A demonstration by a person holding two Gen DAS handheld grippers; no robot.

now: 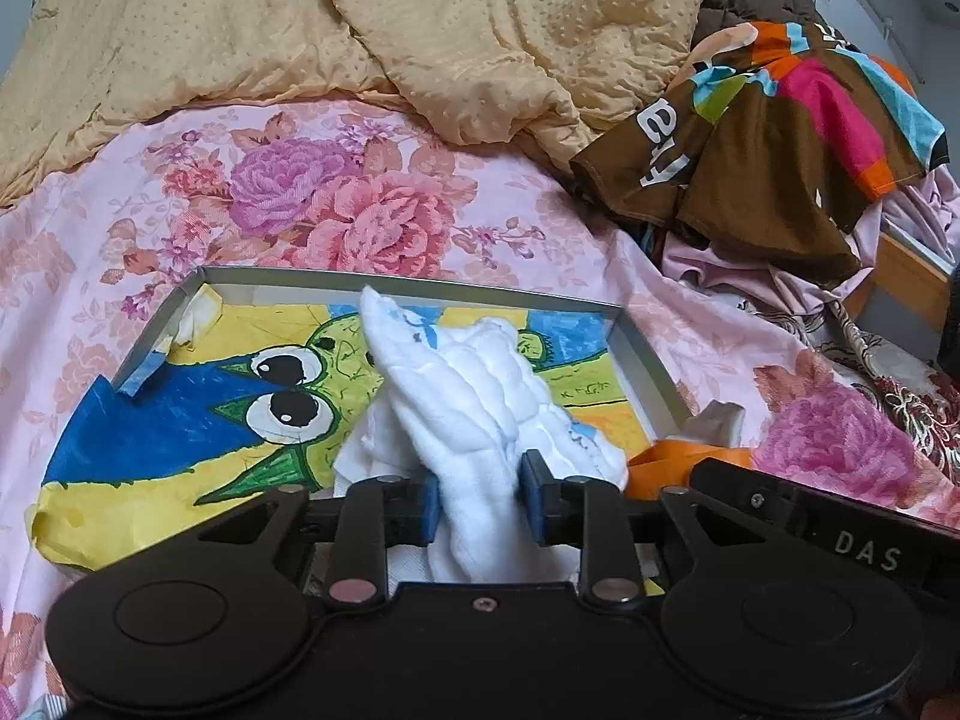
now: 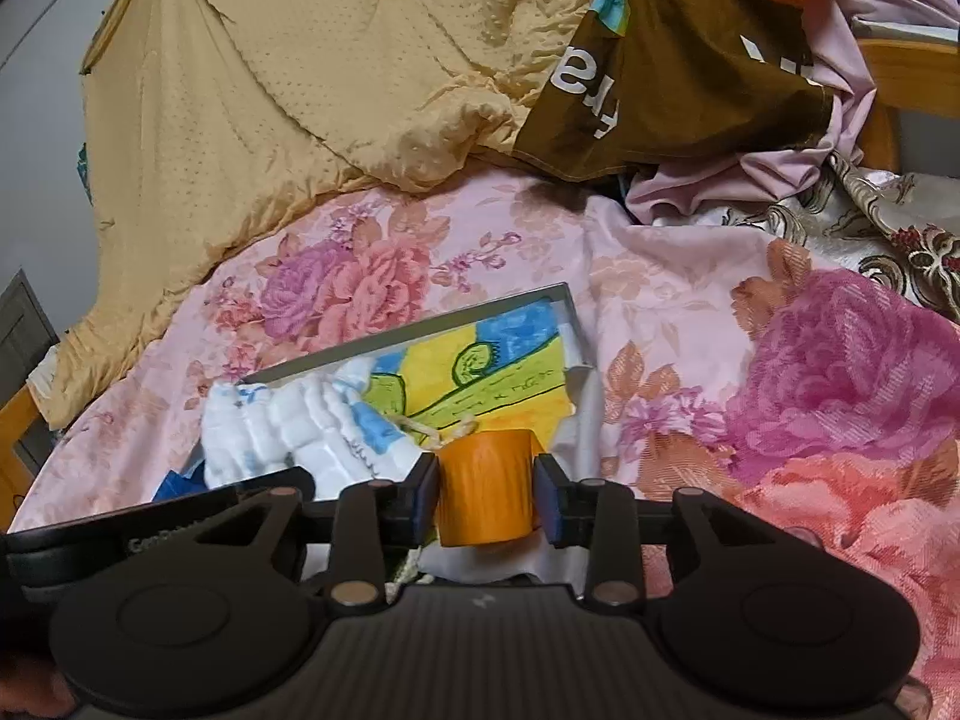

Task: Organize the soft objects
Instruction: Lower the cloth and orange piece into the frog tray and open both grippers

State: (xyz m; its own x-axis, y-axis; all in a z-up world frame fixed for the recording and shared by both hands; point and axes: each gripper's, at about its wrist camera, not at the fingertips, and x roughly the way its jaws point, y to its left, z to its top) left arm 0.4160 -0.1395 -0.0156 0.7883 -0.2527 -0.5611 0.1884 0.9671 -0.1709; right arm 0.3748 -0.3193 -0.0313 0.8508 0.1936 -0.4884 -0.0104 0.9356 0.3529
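Observation:
A shallow grey tray [image 1: 420,282] lies on the floral bed sheet, lined with a blue, yellow and green cartoon drawing [image 1: 180,420]. A white quilted cloth [image 1: 468,396] with blue marks is heaped in the tray. Its near end runs pinched between the blue pads of my left gripper [image 1: 480,498], which is shut on it. In the right wrist view the same cloth [image 2: 282,426] sits left of my right gripper [image 2: 487,498]. That gripper's pads hold an orange fabric band [image 2: 486,486] at the tray's [image 2: 420,330] near right corner. The band [image 1: 690,462] also shows in the left wrist view.
A crumpled yellow quilt [image 1: 420,30] fills the far side of the bed. A brown shirt with bright patches [image 1: 750,138] and pink cloth [image 1: 750,264] are piled at the right, beside a wooden bed rail [image 2: 906,72]. Floral sheet [image 1: 330,198] surrounds the tray.

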